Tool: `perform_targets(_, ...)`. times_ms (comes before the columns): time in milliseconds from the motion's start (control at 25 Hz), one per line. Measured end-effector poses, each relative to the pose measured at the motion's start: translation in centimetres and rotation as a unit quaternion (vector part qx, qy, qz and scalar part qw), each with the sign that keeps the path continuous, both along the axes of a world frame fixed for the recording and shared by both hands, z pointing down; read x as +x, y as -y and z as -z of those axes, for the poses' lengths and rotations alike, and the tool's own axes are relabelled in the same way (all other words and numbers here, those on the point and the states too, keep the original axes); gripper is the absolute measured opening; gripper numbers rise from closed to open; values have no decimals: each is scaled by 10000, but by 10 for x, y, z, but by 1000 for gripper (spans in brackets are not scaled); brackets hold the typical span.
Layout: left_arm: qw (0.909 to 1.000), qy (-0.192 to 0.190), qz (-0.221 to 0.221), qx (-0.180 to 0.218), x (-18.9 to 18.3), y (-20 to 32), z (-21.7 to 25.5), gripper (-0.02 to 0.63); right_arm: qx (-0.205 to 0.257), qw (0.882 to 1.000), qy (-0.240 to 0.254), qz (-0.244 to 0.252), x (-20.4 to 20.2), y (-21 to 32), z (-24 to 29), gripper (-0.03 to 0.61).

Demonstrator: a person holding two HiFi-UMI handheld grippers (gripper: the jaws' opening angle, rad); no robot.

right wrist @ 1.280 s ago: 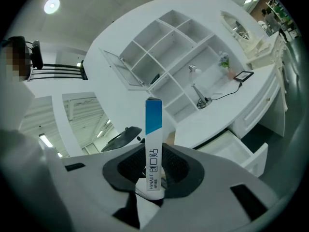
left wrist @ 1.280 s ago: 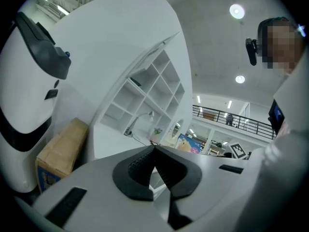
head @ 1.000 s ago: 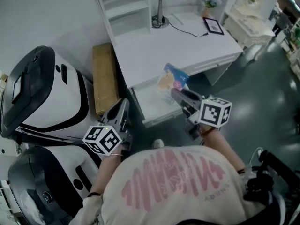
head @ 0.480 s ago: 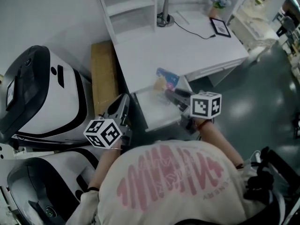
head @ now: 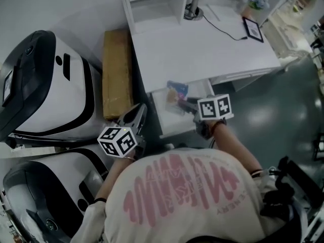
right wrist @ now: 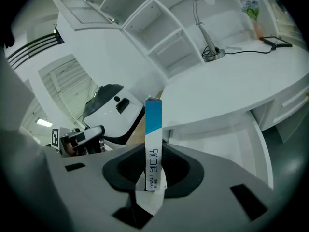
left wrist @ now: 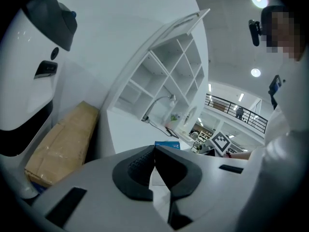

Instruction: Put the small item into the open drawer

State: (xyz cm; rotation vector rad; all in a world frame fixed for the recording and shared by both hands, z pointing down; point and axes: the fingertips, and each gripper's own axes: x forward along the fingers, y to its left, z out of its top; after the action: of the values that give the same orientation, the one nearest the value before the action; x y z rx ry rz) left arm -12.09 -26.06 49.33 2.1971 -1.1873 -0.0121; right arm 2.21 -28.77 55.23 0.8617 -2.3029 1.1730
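Box point(right wrist: 153, 122), slim blue-white, clamped in right gripper point(right wrist: 153, 164) above open drawer point(head: 171, 118); left gripper point(left wrist: 153, 151) jaws together, nothing between them

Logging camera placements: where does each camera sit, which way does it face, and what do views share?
Head view: on the person's head, steeply down at the desk and open drawer; shows shirt, forearms, left gripper, right gripper.
Left gripper view: on the left gripper, along its shut, empty jaws toward the shelves; torso at right.
Right gripper view: on the right gripper, along jaws clamping the box, toward the drawer.
Shared: all three see the lamp; each gripper view sees the other gripper.
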Motion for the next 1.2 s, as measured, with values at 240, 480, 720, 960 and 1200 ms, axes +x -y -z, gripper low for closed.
perform_targets(240, 9999, -97, 24, -75, 1, -9, -11, 29, -85, 9939, -697, 853, -7, -7, -32, 106)
perform_targets(480, 9998, -127, 60, -163, 6, -18, -28, 29, -128, 9791, -1328, 1536, -6, -15, -59, 106)
perform_targets(720, 9982, -126, 440, -375, 1, -24, -37, 29, -260, 9624, -1697, 2105, 0, -19, -82, 106)
perform_targets(960, 9935, -85, 1025, -497, -8, -34, -39, 29, -433, 9419, -1916, 2724, 3, -25, -106, 106)
perform_targets(1200, 9830, -114, 1672, -752, -22, -52, -50, 29, -691, 9207, -2088, 3225, 5, -28, -130, 106)
